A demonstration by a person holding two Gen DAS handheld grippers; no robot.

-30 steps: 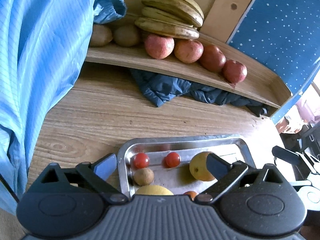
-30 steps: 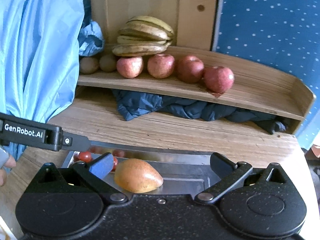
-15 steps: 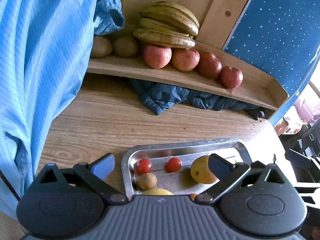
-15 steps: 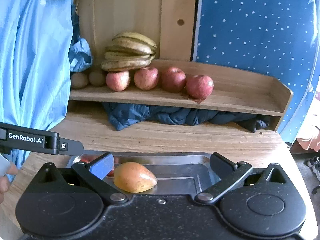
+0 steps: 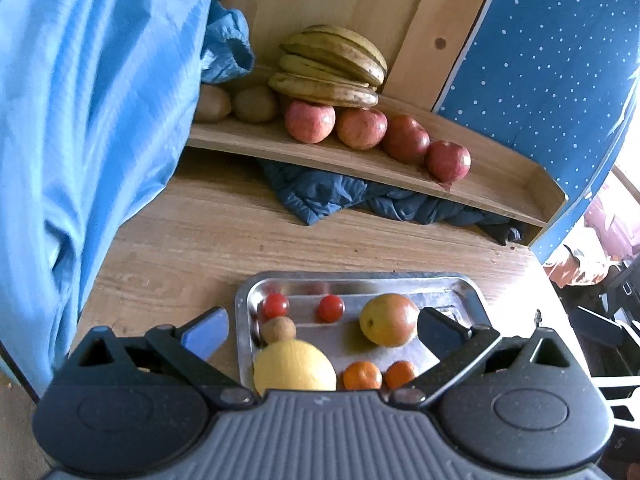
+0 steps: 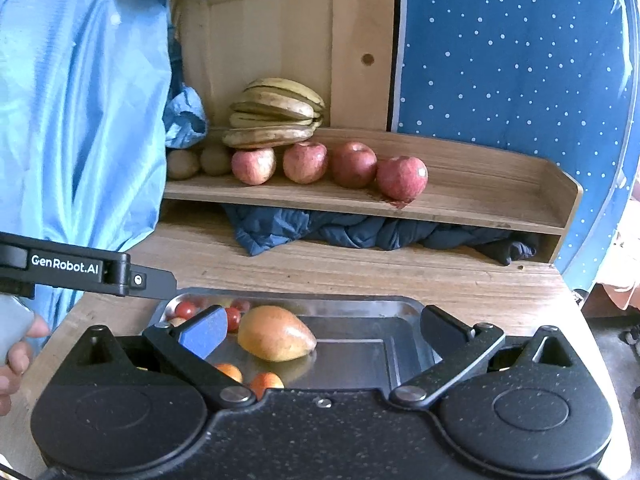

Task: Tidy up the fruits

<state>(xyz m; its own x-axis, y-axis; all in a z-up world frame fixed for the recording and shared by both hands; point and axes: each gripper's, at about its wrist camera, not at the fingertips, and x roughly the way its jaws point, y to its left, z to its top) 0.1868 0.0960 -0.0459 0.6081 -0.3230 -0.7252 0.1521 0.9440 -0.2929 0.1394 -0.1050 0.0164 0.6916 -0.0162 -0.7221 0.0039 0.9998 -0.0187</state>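
A steel tray [image 5: 244, 300] lies on the wooden table and holds a mango [image 5: 388, 320], a yellow lemon [image 5: 294, 368], two cherry tomatoes [image 5: 331, 307], a small kiwi [image 5: 279, 329] and two small oranges [image 5: 362, 375]. My left gripper [image 5: 320, 330] is open and empty, above the tray's near end. My right gripper [image 6: 320, 330] is open and empty, above the tray [image 6: 360, 304], with the mango [image 6: 276, 338] between its fingers' lines but untouched. The wooden shelf [image 5: 360, 160] behind holds bananas [image 5: 332, 68], several red apples [image 5: 362, 128] and two kiwis [image 5: 256, 104].
A blue curtain [image 5: 80, 120] hangs at the left. Dark blue cloth [image 5: 340, 196] is stuffed under the shelf. A dotted blue panel [image 6: 520, 60] stands at the right. The left gripper's body [image 6: 72, 268] and the hand holding it show at the right wrist view's left edge.
Both grippers have pulled back and risen from the tray, so more of the tray, the lemon and the oranges now show. Both stay open.
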